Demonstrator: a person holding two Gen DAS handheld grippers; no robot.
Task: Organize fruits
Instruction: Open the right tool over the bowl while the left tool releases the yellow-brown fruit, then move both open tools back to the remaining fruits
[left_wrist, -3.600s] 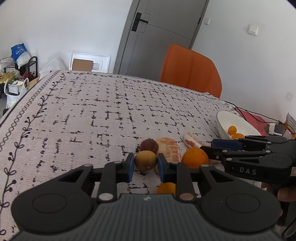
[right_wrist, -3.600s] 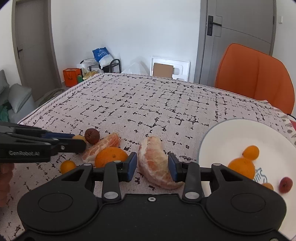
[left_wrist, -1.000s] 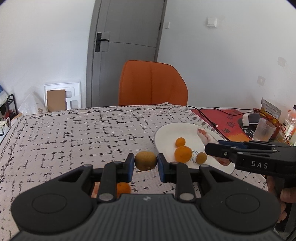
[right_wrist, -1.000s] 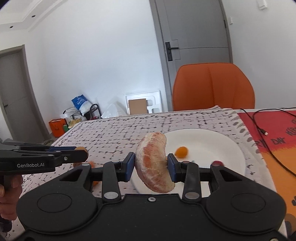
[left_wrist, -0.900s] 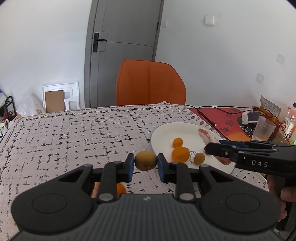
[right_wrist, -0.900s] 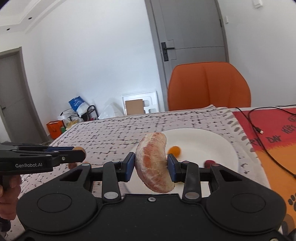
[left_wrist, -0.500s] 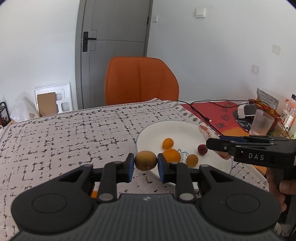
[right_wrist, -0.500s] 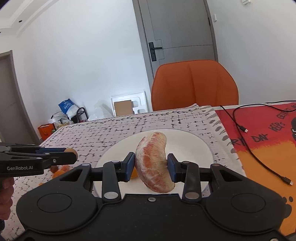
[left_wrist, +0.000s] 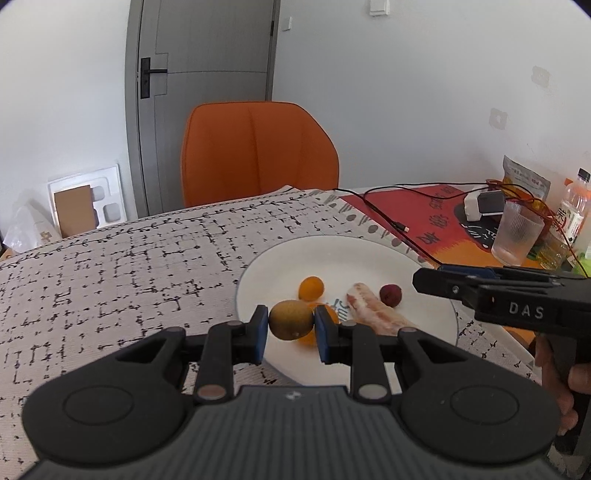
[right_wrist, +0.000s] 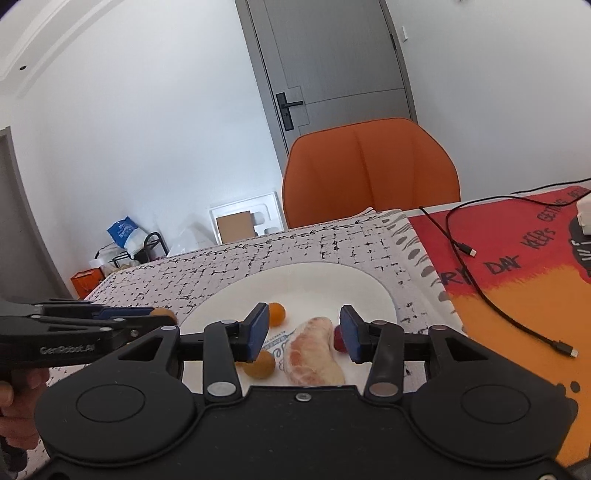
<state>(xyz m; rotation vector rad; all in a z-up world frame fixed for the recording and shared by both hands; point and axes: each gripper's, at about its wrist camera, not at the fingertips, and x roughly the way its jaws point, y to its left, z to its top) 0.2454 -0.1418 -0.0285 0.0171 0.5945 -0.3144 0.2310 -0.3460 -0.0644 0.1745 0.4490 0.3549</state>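
L wrist view alone shows the glass cup (left_wrist: 521, 238) and bottle (left_wrist: 573, 206), both well to the far right of the plate (left_wrist: 280, 258). R wrist view alone shows the cable plug (right_wrist: 565, 349) on the red mat (right_wrist: 517, 280), right of the plate (right_wrist: 332, 275).

Left gripper (left_wrist: 290, 325) is clamped on a kiwi (left_wrist: 290, 319), held over the plate's near-left edge; an orange (left_wrist: 327, 317) sits half hidden behind it.

Right gripper (right_wrist: 303, 328) is spread wide, pads clear of the peeled citrus segment (right_wrist: 314, 356), which lies on the plate between them w/ gaps both sides.

Also on the plate: small orange (left_wrist: 311, 288), dark red fruit (left_wrist: 390, 294) touching the segment's (left_wrist: 373, 312) right side, another round yellow-brown fruit (right_wrist: 260, 363) near the front edge.

Plate's far half is bare white. Tablecloth (left_wrist: 110, 266) left of and beyond the plate is bare; orange chair (left_wrist: 258, 151) stands past the table's far edge.
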